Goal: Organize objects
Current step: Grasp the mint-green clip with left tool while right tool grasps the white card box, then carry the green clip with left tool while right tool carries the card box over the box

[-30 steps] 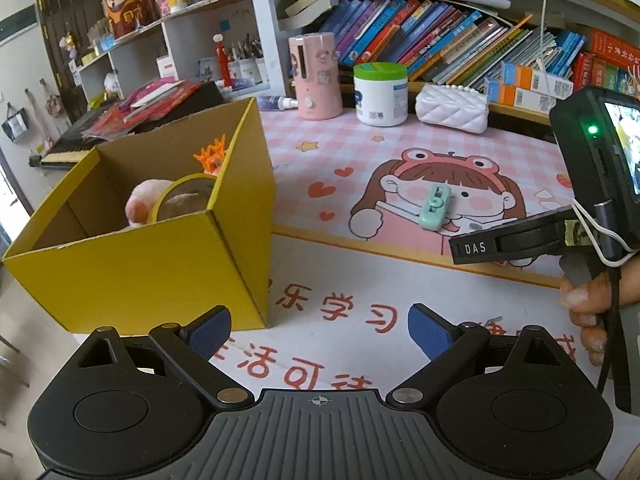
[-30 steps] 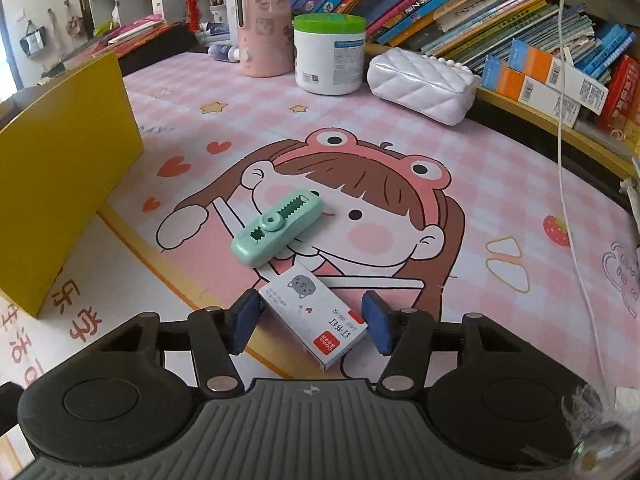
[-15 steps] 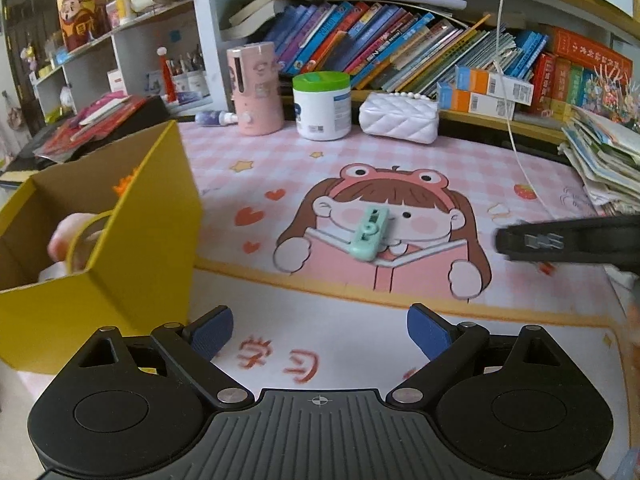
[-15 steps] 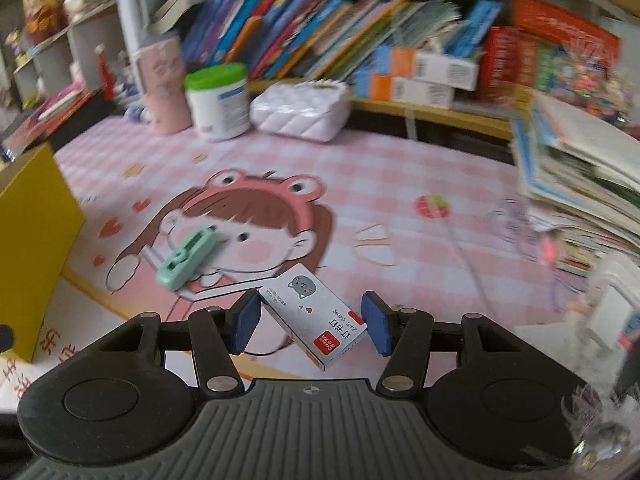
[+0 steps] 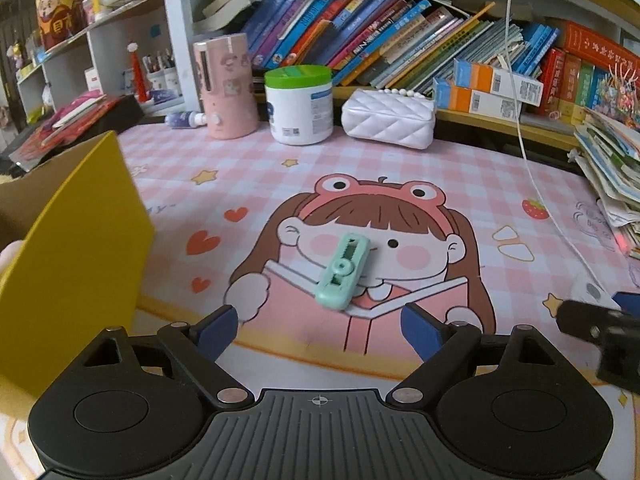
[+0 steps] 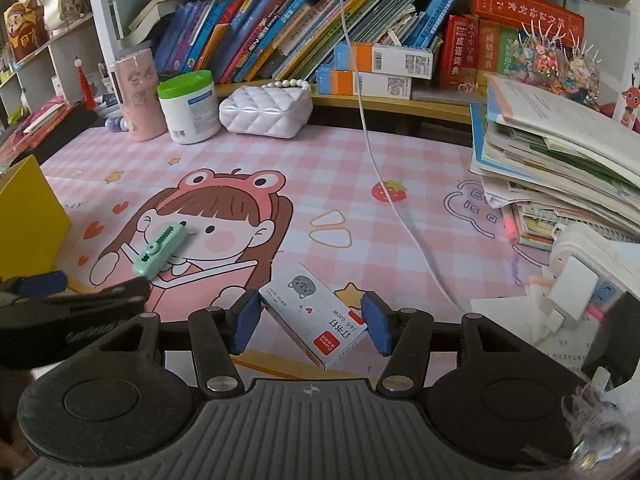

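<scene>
While my left gripper (image 5: 320,326) points down at the pink cartoon mat (image 5: 440,168), I list the scene item by item.

Item one, green clip (image 5: 343,270): a mint-green plastic piece lying flat on the mat, on the printed girl's face, just ahead of my left jaws and roughly on their centre line. Its long axis runs away from me and tilts a little to the right, so it is nearly lengthwise to the gap and the pads would meet its long sides. My left hand is the nearer one; from the right wrist camera the clip sits well off to the left.

Item two, left jaws: wide apart, having just been closing a little, with nothing between the pads and nothing touched.

Item three, staple box (image 6: 316,314): small white carton with a cat face and a red end, held crosswise in my right gripper (image 6: 312,322), which is part closed, both blue pads pressing its sides. I judge it lifted clear of the mat, though the view is not certain.

Item four, yellow box (image 5: 76,256): open cardboard carton at the left edge of the mat, close to my left hand and well apart from my right; the likely destination for both pieces.
</scene>
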`<state>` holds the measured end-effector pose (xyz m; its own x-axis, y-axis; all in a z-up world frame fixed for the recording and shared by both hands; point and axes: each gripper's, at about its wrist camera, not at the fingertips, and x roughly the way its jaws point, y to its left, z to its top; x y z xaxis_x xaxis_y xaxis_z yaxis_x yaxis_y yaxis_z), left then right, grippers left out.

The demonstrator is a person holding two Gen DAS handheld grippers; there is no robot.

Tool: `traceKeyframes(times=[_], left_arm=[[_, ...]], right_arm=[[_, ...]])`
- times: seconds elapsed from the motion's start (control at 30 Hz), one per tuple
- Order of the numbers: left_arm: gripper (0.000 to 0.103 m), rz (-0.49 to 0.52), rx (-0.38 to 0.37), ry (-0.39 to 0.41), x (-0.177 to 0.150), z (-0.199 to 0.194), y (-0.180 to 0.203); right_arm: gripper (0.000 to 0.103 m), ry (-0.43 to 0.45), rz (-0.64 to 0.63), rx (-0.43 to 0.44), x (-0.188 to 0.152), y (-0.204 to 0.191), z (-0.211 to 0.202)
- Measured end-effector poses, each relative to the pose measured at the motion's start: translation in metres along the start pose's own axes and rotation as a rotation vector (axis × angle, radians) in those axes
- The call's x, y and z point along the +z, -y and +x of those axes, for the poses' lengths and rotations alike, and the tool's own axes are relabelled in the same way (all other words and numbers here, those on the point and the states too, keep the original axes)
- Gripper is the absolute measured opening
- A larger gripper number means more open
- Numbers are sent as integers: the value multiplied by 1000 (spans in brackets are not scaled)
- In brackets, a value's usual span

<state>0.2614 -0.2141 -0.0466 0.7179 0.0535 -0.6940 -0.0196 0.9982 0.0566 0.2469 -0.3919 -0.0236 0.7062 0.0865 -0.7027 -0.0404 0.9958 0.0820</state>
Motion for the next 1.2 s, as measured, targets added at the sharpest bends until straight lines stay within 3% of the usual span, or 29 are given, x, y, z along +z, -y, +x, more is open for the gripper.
traceKeyframes(times=[0.3, 0.5, 0.57, 0.63, 0.67, 0.7, 0.8, 1.2], left_arm=[[90, 30, -3, -11, 15, 44, 13], [81, 15, -19, -18, 15, 62, 11], [65, 3, -56, -10, 16, 62, 9], [34, 20, -76, 5, 18, 61, 10], [25, 31, -88, 4, 18, 60, 11], [23, 39, -95, -1, 19, 59, 12], [23, 24, -112, -19, 18, 53, 9], [23, -25, -139, 68, 11, -27, -20]], right_arm=[[53, -17, -30, -5, 2, 0, 4], [53, -17, -44, -17, 3, -3, 4], [53, -18, -42, -17, 3, -4, 4], [53, -17, -40, -19, 3, -4, 3], [53, -17, -39, -21, 3, -5, 3], [53, -15, -39, -24, 3, -6, 2], [53, -5, -36, -31, 3, -8, -1], [53, 5, -38, -42, -1, -32, -10]])
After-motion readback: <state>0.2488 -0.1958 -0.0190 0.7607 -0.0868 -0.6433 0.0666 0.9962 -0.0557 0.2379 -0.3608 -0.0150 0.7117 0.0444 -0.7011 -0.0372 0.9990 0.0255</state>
